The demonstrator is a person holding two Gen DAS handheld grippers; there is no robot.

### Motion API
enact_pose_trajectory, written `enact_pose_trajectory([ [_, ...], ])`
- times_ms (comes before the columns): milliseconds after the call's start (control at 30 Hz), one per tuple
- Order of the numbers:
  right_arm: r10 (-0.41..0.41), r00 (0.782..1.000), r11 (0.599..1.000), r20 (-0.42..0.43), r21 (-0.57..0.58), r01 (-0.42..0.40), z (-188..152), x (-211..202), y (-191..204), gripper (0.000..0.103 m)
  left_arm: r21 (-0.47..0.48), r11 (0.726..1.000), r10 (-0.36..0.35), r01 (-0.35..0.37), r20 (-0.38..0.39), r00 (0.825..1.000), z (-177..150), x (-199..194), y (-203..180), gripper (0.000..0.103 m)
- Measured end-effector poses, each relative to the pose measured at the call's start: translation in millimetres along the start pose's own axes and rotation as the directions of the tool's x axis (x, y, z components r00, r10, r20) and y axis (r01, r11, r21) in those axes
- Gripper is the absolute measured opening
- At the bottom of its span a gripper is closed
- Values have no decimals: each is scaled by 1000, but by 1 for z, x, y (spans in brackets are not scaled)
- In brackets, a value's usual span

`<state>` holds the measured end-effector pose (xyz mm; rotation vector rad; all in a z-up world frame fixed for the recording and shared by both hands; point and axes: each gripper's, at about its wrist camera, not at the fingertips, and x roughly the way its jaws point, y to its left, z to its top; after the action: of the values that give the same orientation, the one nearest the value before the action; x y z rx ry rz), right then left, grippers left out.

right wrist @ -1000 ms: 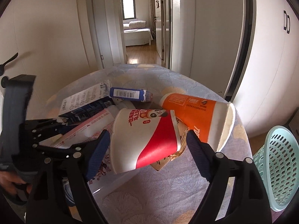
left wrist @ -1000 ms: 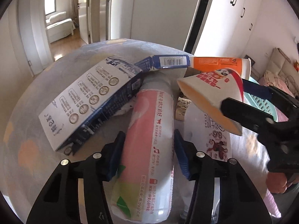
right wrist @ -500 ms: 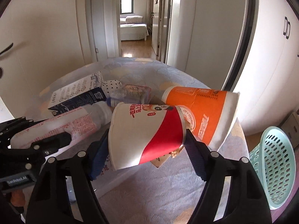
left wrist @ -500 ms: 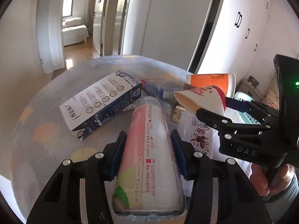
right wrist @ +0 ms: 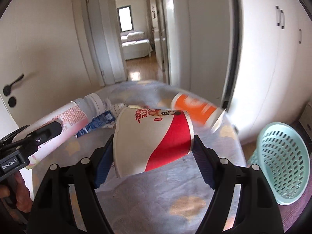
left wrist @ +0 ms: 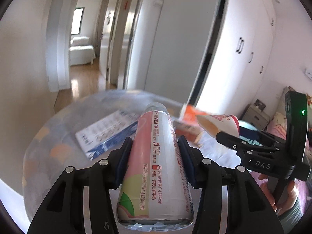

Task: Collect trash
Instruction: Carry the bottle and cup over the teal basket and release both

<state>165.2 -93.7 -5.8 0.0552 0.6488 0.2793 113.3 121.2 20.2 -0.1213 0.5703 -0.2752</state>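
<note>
**Two pieces lifted, none binned yet**

Both hands have risen off the round tabletop (right wrist: 148, 200) since a second ago, each taking a piece of trash up with it; the bottle and cup that lay in the heap then are now clear of it.

Going by size: the mint basket (right wrist: 282, 161) stands beside the tabletop at the right, and nothing shows inside the part I can see. The left claw (left wrist: 154, 161) is clenched on the pink-labelled bottle (left wrist: 156, 165), pads against both its sides. The right claw (right wrist: 153, 155) grips the red-and-white paper cup (right wrist: 154, 140) lying sideways between its pads. The blue-and-white carton (left wrist: 105, 134) and the orange cup (right wrist: 195, 109) lie on the cloth, not yet collected, so most of the job appears to remain.

Only the right wrist view shows the basket plainly; in the left wrist view the right claw mostly hides it. That view gives the carton's printed face instead.
</note>
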Motion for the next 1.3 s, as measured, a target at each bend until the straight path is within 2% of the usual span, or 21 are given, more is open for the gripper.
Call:
enact_pose_trajectory([
  [267, -97, 989, 991, 111, 99, 86, 8, -55, -61, 72, 89, 992, -92, 89, 35, 995, 23, 8, -68, 47],
  [400, -203, 969, 970, 140, 165, 179, 6, -74, -99, 72, 124, 981, -154, 150, 25, 988, 29, 25, -104, 47],
  [533, -281, 952, 933, 119, 267, 242, -2, -82, -148, 72, 153, 962, -227, 226, -6, 974, 31, 54, -148, 47],
  [633, -315, 948, 898, 53, 341, 279, -11, -77, -187, 72, 165, 954, -243, 252, -74, 967, 27, 83, -182, 47],
  [700, -344, 939, 868, 4, 383, 316, -21, -73, -213, 72, 174, 942, -272, 288, -110, 956, 23, 102, -205, 47],
  [900, -391, 917, 799, -78, 466, 380, -47, -75, -268, 72, 164, 905, -353, 393, -229, 907, 14, 157, -268, 47],
  [1033, -405, 906, 776, -125, 477, 413, -58, -73, -291, 72, 129, 876, -405, 464, -326, 854, 3, 196, -305, 47],
  [1200, -421, 895, 752, -146, 496, 435, -62, -76, -309, 72, 108, 873, -405, 476, -384, 830, -5, 235, -329, 47],
  [1300, -423, 893, 741, -155, 507, 439, -62, -77, -320, 72, 108, 879, -388, 464, -404, 829, -7, 254, -341, 47],
])
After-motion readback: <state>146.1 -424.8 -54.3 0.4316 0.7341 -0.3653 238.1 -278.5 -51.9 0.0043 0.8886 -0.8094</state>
